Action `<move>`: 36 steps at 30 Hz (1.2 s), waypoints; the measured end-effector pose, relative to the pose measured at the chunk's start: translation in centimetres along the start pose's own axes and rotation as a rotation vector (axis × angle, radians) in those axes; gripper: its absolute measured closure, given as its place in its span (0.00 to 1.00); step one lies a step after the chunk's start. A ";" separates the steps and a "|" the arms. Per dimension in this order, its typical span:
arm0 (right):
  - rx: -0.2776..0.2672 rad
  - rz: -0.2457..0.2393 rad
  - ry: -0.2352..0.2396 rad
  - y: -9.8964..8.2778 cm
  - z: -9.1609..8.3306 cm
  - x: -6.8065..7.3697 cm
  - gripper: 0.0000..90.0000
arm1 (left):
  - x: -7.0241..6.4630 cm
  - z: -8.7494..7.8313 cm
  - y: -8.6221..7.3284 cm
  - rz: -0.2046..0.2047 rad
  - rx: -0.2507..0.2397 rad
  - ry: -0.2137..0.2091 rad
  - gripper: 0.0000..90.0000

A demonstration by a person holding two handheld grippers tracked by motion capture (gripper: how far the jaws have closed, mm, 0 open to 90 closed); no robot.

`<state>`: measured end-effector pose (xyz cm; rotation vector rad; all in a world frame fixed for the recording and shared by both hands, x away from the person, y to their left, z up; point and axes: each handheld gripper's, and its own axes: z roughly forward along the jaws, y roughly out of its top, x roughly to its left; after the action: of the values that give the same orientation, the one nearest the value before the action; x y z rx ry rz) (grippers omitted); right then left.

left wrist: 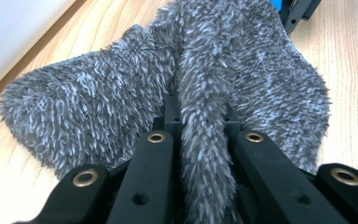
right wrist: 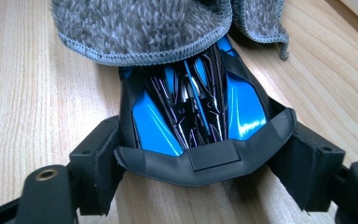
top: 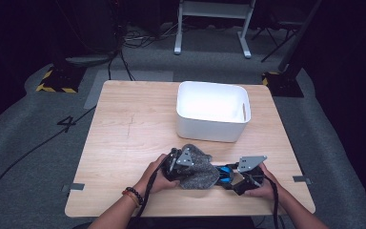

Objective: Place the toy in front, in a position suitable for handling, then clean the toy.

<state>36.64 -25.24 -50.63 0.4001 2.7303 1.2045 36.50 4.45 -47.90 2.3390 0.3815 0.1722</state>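
Pale wood table [top: 124,143], white bin [top: 213,117] at twelve o'clock. Left gripper [left wrist: 204,140] pinches a fold of shaggy grey cloth [left wrist: 121,102]. Right gripper [right wrist: 200,158] clasps a glossy blue-and-black toy car [right wrist: 196,112], nose under the cloth at twelve.

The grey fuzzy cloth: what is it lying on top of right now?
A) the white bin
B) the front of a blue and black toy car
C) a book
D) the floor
B: the grey fuzzy cloth drapes over the front of the blue and black toy car, which sits between the right gripper's jaws.
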 end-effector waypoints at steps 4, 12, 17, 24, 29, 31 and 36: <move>0.000 0.001 -0.001 0.0 0.0 0.0 0.27 | 0.1 0.1 0.1 -0.002 -0.005 -0.005 0.91; 0.000 0.004 -0.003 0.0 0.0 0.0 0.27 | -0.5 0.9 1.9 0.028 -0.044 -0.034 0.91; -0.005 0.007 -0.004 -0.1 0.0 0.1 0.27 | -1.0 2.2 3.5 0.054 -0.063 -0.047 0.91; -0.005 0.009 -0.006 -0.1 0.0 0.1 0.27 | -0.9 2.7 3.2 0.019 -0.114 -0.040 0.87; -0.001 0.007 -0.003 -0.1 0.0 0.1 0.27 | -0.9 1.9 2.5 0.048 -0.044 -0.026 0.89; -0.001 0.006 -0.002 -0.1 0.0 0.0 0.27 | -0.8 1.3 1.7 0.051 -0.031 -0.021 0.89; -0.001 0.005 -0.003 -0.1 0.0 0.0 0.27 | -0.3 0.1 0.2 0.039 0.024 0.012 0.89</move>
<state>36.58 -25.28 -50.65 0.4086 2.7277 1.2054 36.27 4.15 -47.84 2.3716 0.3461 0.2011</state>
